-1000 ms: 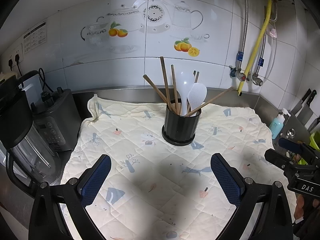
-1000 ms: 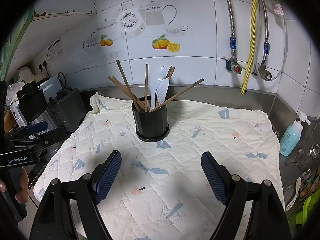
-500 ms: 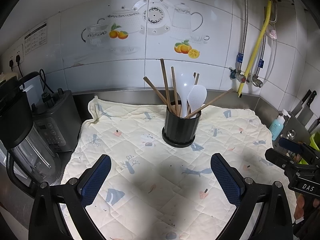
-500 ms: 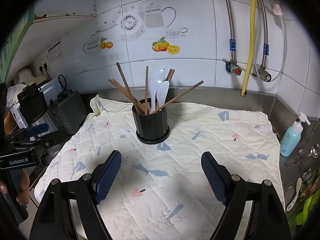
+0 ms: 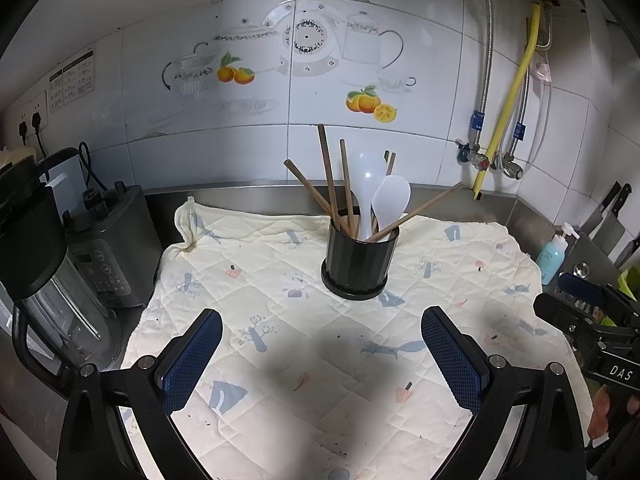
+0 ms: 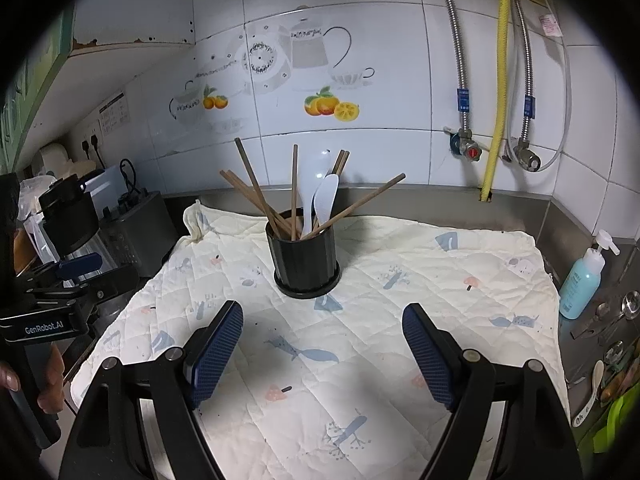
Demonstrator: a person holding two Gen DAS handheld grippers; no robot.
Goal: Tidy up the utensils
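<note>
- The left hand-held gripper (image 5: 322, 354) is hovering nearest the camera over the front of the quilted cloth (image 5: 280, 344), its blue pads (image 5: 192, 358) standing wide apart with only cloth showing between them.
- The right hand-held gripper (image 6: 322, 348) is hanging over the same cloth in its own view, its jaws also spread wide and gripping nothing.
- A hand (image 6: 50, 380) is wrapping around the left gripper's handle at the left edge of the right wrist view.
- The cloth, pale with small blue and pink prints, is covering most of the steel worktop (image 6: 576, 216), and its far left corner is bunching up.
- The black utensil holder (image 5: 359, 262) is standing upright on the cloth beyond both grippers, well apart from their pads.
- Wooden chopsticks (image 5: 326, 172) are fanning out of the holder, one leaning far towards the right, and two white rice paddles (image 5: 390, 202) are standing among them.
- A blender (image 5: 44, 264) and a dark appliance are sitting off the cloth on the left.
- A blue soap bottle (image 6: 582, 280) is standing off the cloth on the right, with metal spoons (image 6: 624, 308) lying beside it.
- A tiled wall (image 6: 360, 40) with teapot and orange decals is closing the scene, and a yellow hose (image 6: 500, 80) is running down it.
</note>
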